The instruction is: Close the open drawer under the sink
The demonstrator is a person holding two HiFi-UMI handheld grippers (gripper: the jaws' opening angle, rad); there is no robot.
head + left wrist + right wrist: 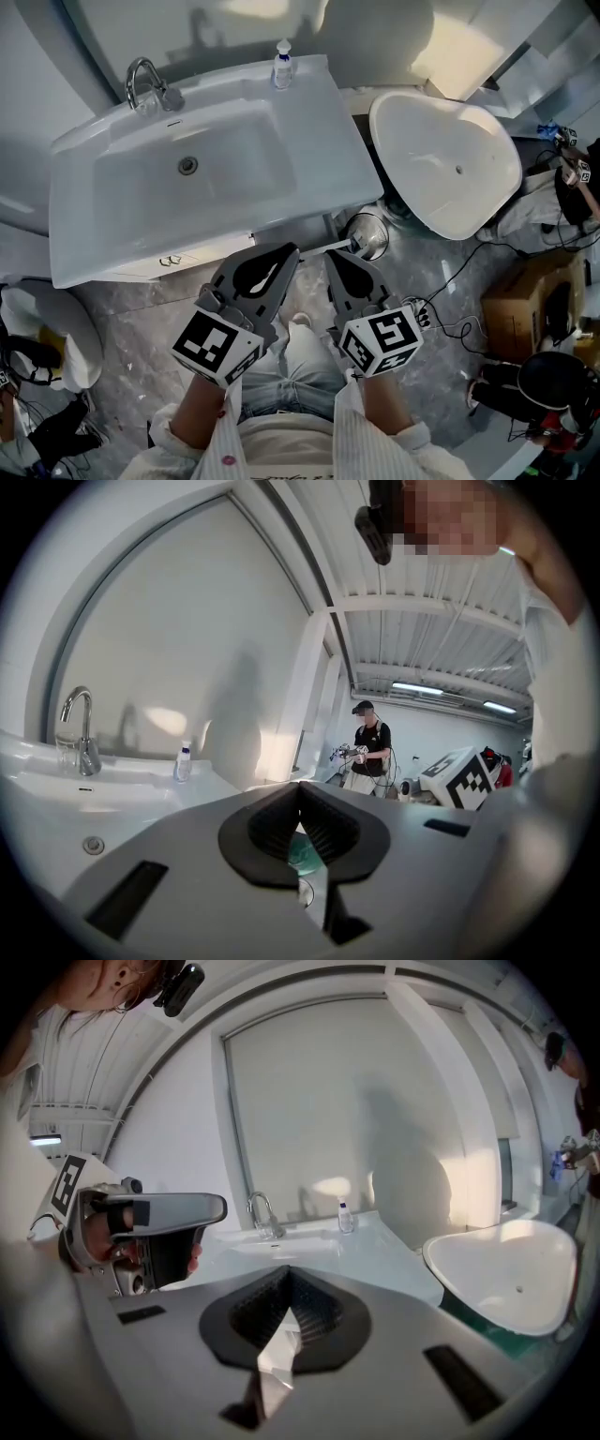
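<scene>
A white sink (112, 220) with a chrome faucet (145, 84) fills the upper left of the head view. Under its front edge a narrow strip of white drawer front (202, 255) shows, with a small chrome handle (170, 260). My left gripper (292, 251) is shut on nothing, its tips just right of the drawer strip and near the sink's front corner. Beside it my right gripper (335, 255) is also shut and empty. In the left gripper view the left gripper (300, 786) is pressed together; the right gripper (286, 1270) likewise in its own view. The drawer's inside is hidden.
A soap bottle (282, 66) stands at the sink's back edge. A large white basin (445, 164) stands to the right, with a metal bin (367, 234) between it and the sink. A cardboard box (525, 300) and cables lie at right. Another person (367, 747) stands far off.
</scene>
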